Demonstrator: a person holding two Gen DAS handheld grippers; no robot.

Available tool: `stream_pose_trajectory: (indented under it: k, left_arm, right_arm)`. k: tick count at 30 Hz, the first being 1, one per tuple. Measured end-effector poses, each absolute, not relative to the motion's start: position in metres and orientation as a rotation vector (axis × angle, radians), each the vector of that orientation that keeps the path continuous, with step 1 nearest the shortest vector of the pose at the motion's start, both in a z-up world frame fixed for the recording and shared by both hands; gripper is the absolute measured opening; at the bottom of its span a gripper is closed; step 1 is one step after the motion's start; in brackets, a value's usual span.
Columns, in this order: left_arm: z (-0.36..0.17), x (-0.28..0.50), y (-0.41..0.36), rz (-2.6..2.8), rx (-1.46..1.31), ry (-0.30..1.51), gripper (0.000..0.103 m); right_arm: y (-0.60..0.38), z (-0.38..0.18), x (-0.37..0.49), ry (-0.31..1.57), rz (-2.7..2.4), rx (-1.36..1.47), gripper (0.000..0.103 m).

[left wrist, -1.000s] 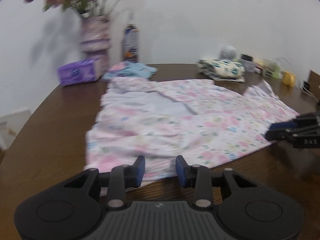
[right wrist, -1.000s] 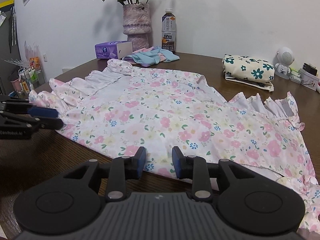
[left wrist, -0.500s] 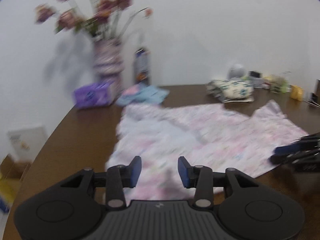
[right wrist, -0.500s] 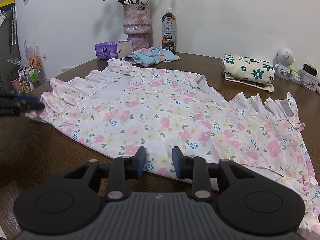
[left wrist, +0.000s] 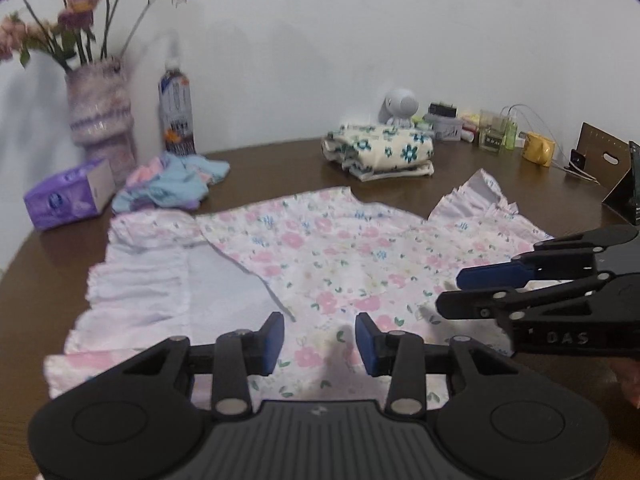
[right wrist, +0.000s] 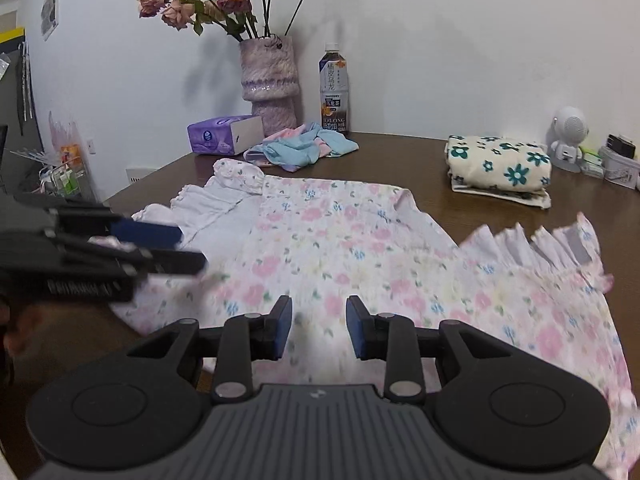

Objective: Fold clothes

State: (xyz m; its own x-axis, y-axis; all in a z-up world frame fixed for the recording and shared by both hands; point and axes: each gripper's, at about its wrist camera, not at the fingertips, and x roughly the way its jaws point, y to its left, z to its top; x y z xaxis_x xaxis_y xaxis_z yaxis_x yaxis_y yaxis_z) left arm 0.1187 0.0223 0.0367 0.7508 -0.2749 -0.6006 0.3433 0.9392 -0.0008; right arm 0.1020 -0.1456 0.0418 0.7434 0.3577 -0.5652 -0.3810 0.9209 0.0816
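White wall backs a dark brown table (left wrist: 56, 312) in the left wrist view, which is soft with blur throughout. The floral dress (left wrist: 320, 264) lies spread flat across the middle of the table, its near left corner turned over to show the pale inside. The left gripper (left wrist: 320, 338) hangs over the near hem with its jaws closing, a gap between them, cloth beneath but nothing pinched. The right gripper (left wrist: 460, 292) enters from the right edge, its body cut off by the frame; white letters on its side read "DAS". Its jaws stand narrowly apart, and whether they touch cloth is unclear. Behind stand a vase of flowers (left wrist: 100, 120), a bottle (left wrist: 176, 116) with a label too smeared to read, a purple tissue box (left wrist: 68, 200), a crumpled blue and pink cloth (left wrist: 172, 184) and a folded flowered garment (left wrist: 380, 152). Small clutter at the far right is hard to make out.

White wall again in the right wrist view, sharper at the back. The right gripper (right wrist: 319, 326) hovers above the dress (right wrist: 360, 248) near its front edge, jaws slightly parted and empty. The left gripper (right wrist: 180, 248) reaches in from the left, blurred, its lettering unreadable. The bottle (right wrist: 333, 92) label shows "OLONG" under Chinese characters. A small white round gadget (right wrist: 568, 136) stands beside the folded garment (right wrist: 498, 166).
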Motion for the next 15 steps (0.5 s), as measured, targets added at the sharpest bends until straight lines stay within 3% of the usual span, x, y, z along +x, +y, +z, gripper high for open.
stream_pose_trajectory:
  k: [10,15]
  left_arm:
    - [0.018,0.127,0.027,-0.342,0.090,0.667,0.029]
    - [0.016,0.125,0.029,-0.348,0.080,0.656,0.029]
  right_arm:
    - [-0.120,0.036,0.129,0.621,0.419,-0.044,0.030]
    - [-0.110,0.025,0.150,0.678,0.402,-0.055,0.022]
